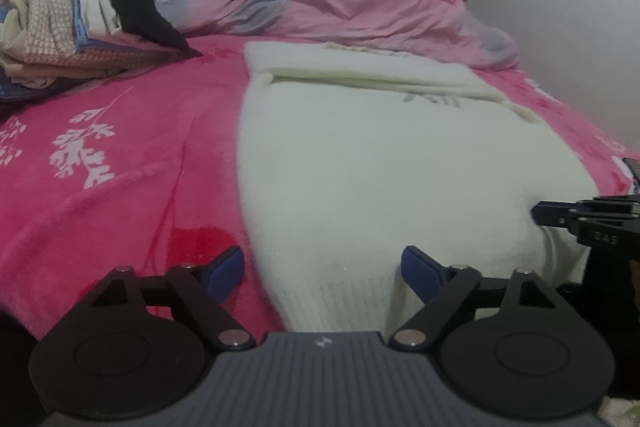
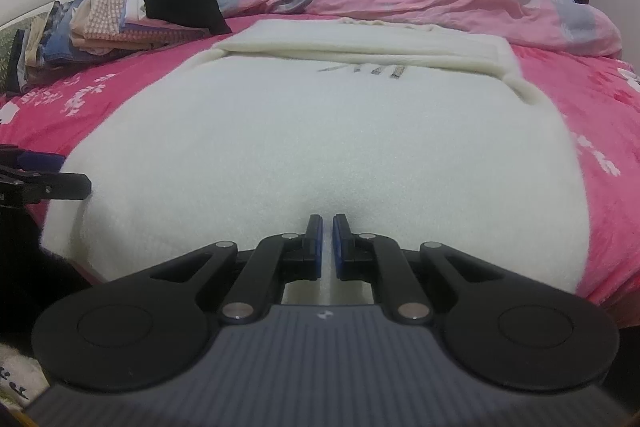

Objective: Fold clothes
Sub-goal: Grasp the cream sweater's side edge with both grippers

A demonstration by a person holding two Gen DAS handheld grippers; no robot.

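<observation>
We see the white sweater (image 2: 312, 131) running lengthwise up-frame from our right gripper (image 2: 327, 247), clamped on its hem; left gripper (image 1: 322, 267) gapes apart at lower left.

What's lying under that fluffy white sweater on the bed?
The white sweater lies spread on a pink floral blanket, which shows around its edges. Whatever lies beneath its middle is covered. The right gripper is nearly closed on its near hem.

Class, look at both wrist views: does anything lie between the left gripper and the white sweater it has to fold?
Nothing visible does. The left gripper is open, its fingers straddling the ribbed hem of the white sweater on the pink bedspread. The right gripper is pinching the same hem nearby.
</observation>
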